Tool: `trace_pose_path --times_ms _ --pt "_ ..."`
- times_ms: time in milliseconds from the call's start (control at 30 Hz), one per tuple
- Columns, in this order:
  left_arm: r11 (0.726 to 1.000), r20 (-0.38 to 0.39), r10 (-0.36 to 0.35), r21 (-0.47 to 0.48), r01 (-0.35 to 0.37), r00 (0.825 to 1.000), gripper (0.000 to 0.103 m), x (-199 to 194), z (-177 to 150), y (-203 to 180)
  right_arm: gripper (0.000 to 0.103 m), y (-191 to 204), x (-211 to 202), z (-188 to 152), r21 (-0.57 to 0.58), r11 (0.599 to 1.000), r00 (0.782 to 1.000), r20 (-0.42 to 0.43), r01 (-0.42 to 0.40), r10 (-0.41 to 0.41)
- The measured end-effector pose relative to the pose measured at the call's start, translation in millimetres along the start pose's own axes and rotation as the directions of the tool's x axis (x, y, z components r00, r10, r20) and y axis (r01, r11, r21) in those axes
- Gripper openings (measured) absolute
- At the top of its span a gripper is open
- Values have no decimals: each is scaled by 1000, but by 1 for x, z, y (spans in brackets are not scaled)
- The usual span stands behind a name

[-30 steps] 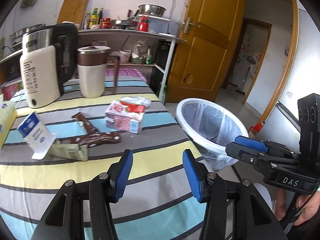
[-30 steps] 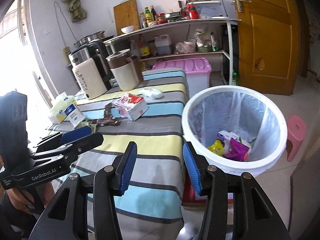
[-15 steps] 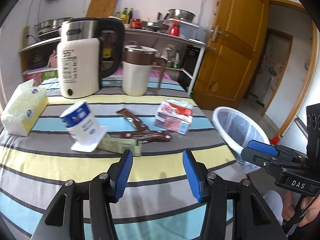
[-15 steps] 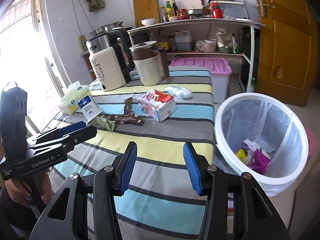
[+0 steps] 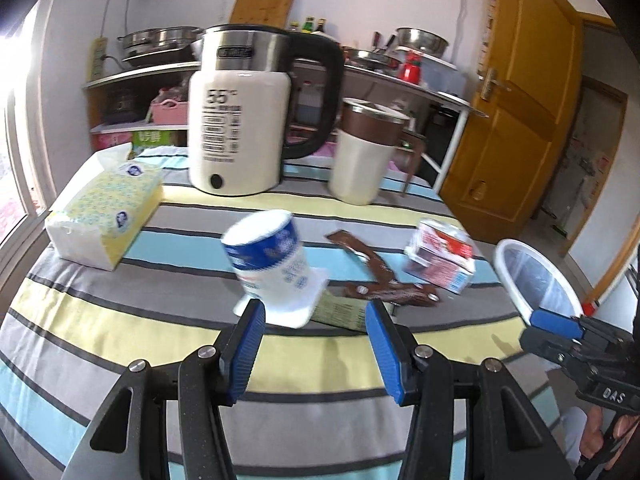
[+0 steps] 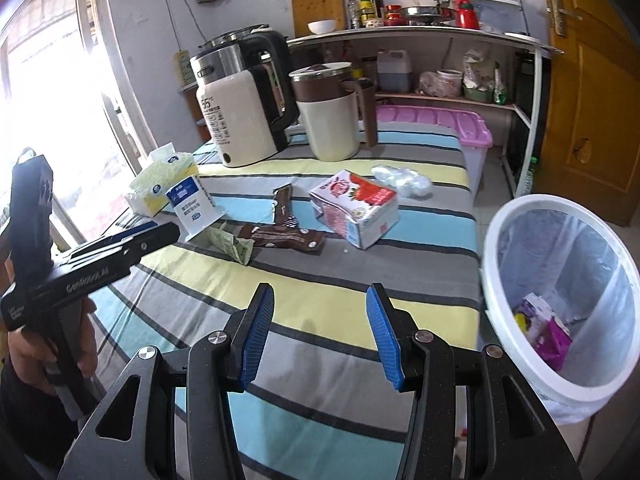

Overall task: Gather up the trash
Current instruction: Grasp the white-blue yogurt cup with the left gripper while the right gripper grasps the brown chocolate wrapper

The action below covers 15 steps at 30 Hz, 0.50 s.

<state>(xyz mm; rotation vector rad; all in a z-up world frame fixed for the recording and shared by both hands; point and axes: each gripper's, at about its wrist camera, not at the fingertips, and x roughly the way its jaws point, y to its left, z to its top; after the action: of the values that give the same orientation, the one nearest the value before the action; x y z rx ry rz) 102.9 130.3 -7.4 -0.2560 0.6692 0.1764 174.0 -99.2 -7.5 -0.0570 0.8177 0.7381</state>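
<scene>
A blue-and-white yogurt cup point(image 5: 276, 268) stands upside down on the striped table, just ahead of my open, empty left gripper point(image 5: 314, 348). Beside it lie a green wrapper point(image 5: 340, 314), brown wrappers point(image 5: 384, 290) and a red-and-white carton point(image 5: 440, 258). The right wrist view shows the cup point(image 6: 192, 204), the brown wrappers point(image 6: 286, 236), the carton point(image 6: 354, 208) and a clear plastic wad point(image 6: 402, 180). My right gripper point(image 6: 320, 336) is open and empty over the table's near edge. The white lined bin point(image 6: 560, 304) holds some trash, at the table's right.
A kettle point(image 5: 240, 120), a lidded jug point(image 5: 368, 156) and a tissue pack point(image 5: 106, 212) stand at the back of the table. A shelf with kitchenware, a pink tub point(image 6: 436, 124) and a wooden door point(image 6: 592, 80) are behind.
My left gripper has swung left and moved in towards the yogurt cup, which is now close in front of the jaws. My right gripper has drifted left, away from the bin. Both stay open.
</scene>
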Motion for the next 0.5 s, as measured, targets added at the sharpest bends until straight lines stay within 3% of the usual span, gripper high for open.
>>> trace_pose_path --times_ms 100,500 --pt "1000 0 20 -21 -20 1000 59 8 5 12 49 2 7 2 -5 1000 1000 -8 -5 5" --pt "993 -49 -23 -117 17 999 61 44 18 36 49 9 25 8 -25 1000 999 -39 -12 11"
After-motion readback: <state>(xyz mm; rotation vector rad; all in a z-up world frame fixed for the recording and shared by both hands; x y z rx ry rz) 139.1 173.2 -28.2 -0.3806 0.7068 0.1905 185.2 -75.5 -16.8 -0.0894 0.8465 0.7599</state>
